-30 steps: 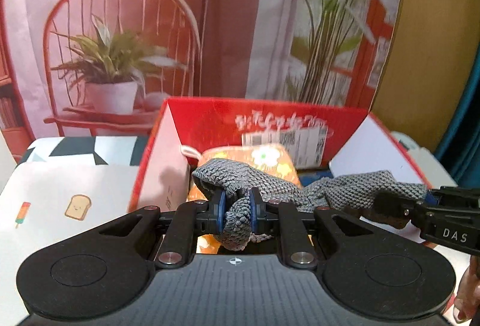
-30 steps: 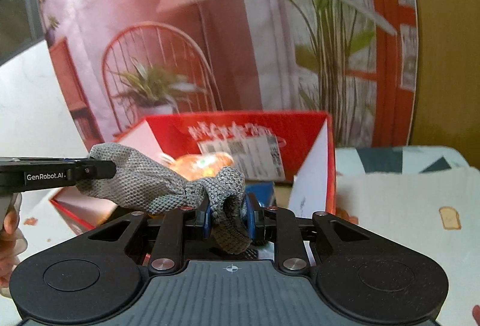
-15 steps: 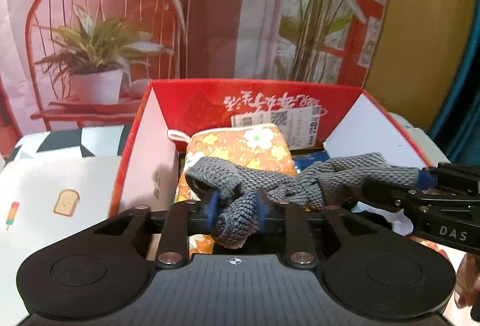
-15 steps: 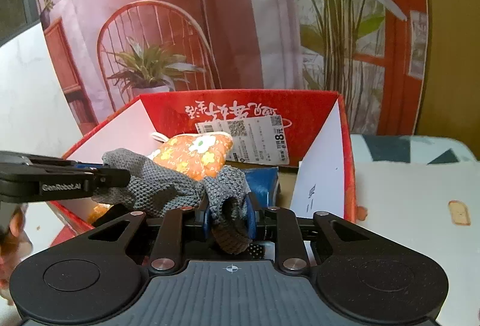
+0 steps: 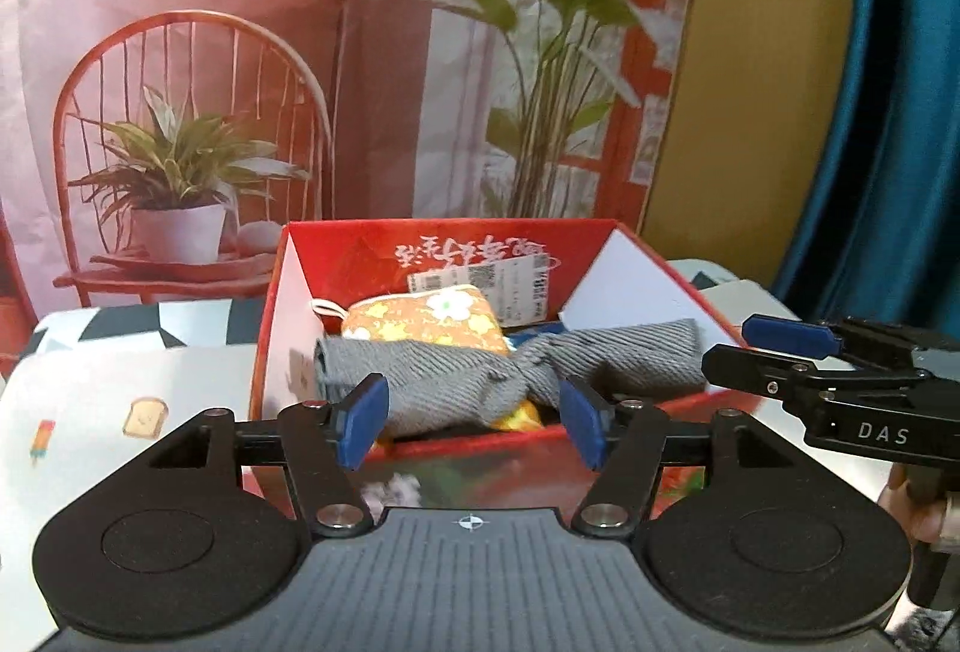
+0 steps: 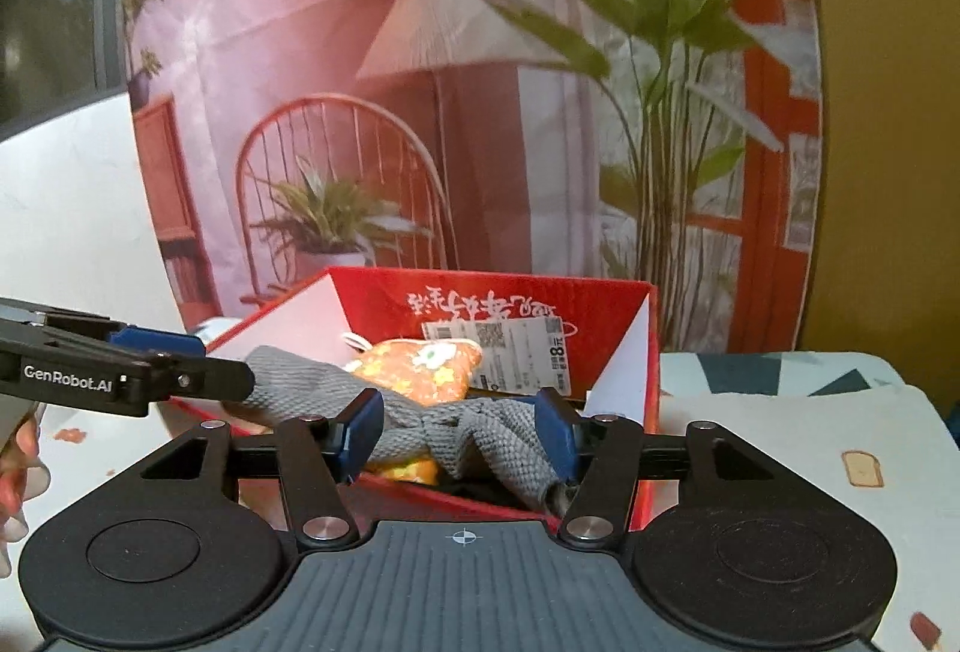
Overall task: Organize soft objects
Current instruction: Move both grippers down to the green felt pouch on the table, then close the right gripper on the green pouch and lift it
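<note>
A grey knitted cloth [image 5: 480, 376] lies across the open red box [image 5: 636, 256], over an orange flowered pouch [image 5: 432, 319]. My left gripper [image 5: 471, 421] is open and empty, its blue pads just in front of the cloth. My right gripper [image 6: 459, 430] is open too, its pads either side of the cloth [image 6: 468, 430], which sags over the box's near edge. The right gripper shows in the left wrist view [image 5: 774, 358], and the left gripper in the right wrist view [image 6: 198, 364]. The box [image 6: 651, 328] also holds something blue, mostly hidden.
The box stands on a table with a white mat [image 5: 108, 400] printed with toast and ice lollies. A printed backdrop [image 5: 300, 82] with chair, lamp and plants stands close behind. A teal curtain [image 5: 888, 112] hangs at the right.
Both grippers have opened and let go of the grey cloth, which has dropped into the box. Both have drawn back a little and risen.
</note>
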A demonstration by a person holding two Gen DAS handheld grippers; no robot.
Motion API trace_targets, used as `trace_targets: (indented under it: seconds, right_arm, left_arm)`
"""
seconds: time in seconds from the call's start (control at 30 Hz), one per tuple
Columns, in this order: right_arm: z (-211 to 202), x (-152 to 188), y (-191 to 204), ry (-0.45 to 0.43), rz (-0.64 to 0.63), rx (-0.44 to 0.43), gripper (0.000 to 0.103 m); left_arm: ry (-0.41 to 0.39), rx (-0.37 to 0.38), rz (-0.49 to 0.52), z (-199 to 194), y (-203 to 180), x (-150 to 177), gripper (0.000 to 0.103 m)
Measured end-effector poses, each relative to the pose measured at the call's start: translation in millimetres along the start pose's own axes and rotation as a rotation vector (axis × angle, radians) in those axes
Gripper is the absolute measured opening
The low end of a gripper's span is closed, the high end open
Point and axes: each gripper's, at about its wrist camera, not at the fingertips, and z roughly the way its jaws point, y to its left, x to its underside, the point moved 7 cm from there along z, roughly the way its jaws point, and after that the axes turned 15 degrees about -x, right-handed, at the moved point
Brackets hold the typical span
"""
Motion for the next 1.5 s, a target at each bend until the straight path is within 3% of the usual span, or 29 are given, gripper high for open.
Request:
trace_targets:
  seconds: [0.2,0.43,0.67,0.93,1.3,1.37,1.4,1.5]
  right_arm:
    - [-33.2,25.2,3.4,-0.027,0.065,0.009,0.053]
    - [-41.1,79.0,1.2,0.048,0.147,0.032,0.052]
    - [-39.0,108.3,2.0,0.091,0.168,0.045,0.052]
    - [-24.7,128.2,-8.9,0.129,0.208,0.073,0.055]
    - [-20.0,134.5,-17.5,0.135,0.220,0.093,0.059]
    - [-19.5,135.0,-17.3,0.134,0.219,0.096,0.063]
    - [-19.7,134.7,-17.2,0.132,0.215,0.101,0.070]
    - [-18.4,135.6,-18.7,0.130,0.230,0.090,0.072]
  left_arm:
    - [0.010,0.011,0.000,-19.7,-5.0,30.8,0.066]
    - [0.091,0.036,-0.053,-14.0,-12.4,74.1,0.066]
    - [0.175,0.030,-0.110,1.0,-5.3,110.7,0.065]
    - [0.204,0.007,-0.103,31.2,-2.6,111.9,0.065]
    - [0.223,-0.009,-0.056,36.2,-10.5,128.0,0.065]
    - [0.223,-0.007,-0.059,35.5,-9.5,129.3,0.065]
    - [0.221,-0.008,-0.059,34.7,-9.2,130.2,0.065]
    - [0.219,-0.010,-0.067,33.4,-8.9,131.4,0.065]
